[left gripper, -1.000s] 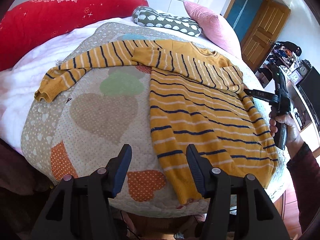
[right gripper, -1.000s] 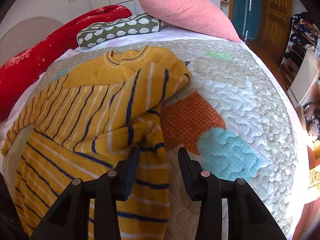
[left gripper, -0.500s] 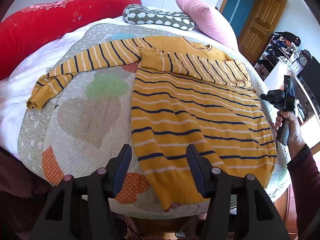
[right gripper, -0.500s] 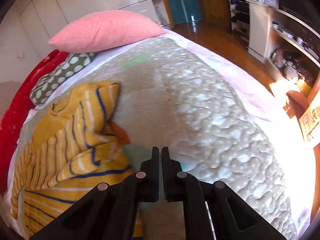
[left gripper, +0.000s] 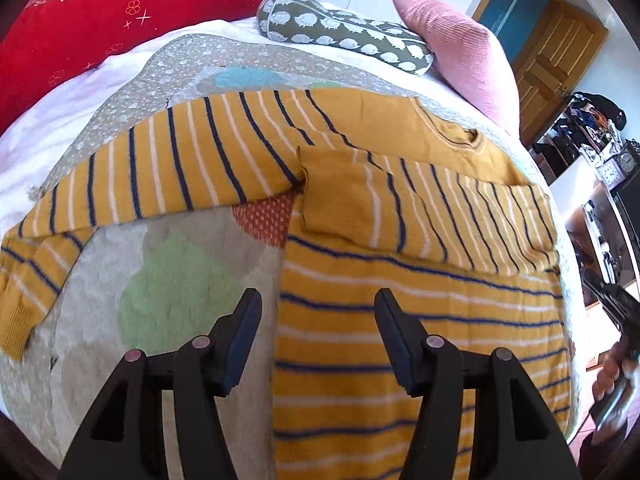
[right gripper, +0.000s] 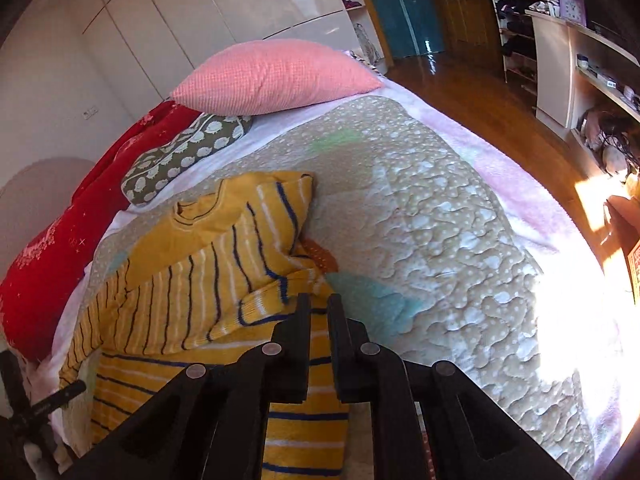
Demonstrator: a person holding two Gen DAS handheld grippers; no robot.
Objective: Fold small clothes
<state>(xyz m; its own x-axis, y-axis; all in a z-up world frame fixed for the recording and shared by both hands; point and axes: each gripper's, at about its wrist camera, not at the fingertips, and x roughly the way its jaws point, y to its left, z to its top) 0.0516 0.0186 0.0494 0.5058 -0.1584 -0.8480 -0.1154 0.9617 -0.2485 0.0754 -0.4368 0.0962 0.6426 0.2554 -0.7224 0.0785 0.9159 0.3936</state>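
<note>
A yellow sweater (left gripper: 400, 264) with navy and white stripes lies flat on the quilted bed cover (left gripper: 168, 296). Its right sleeve is folded across the chest; its left sleeve (left gripper: 132, 176) stretches out to the left. My left gripper (left gripper: 318, 316) is open and empty, hovering above the sweater's left edge. My right gripper (right gripper: 319, 312) is shut with nothing between its fingers, above the sweater's (right gripper: 192, 280) right edge. In the left wrist view the right gripper shows only at the far right edge (left gripper: 618, 304).
A red duvet (left gripper: 100, 28), a green patterned bolster (left gripper: 344, 36) and a pink pillow (left gripper: 460, 48) lie at the head of the bed. Beyond the bed's right side are wooden floor (right gripper: 500, 120), shelves and a door (left gripper: 556, 52).
My left gripper has moved forward over the sweater. My right gripper let go of the folded sleeve, drew back to the bed's right side and shut empty.
</note>
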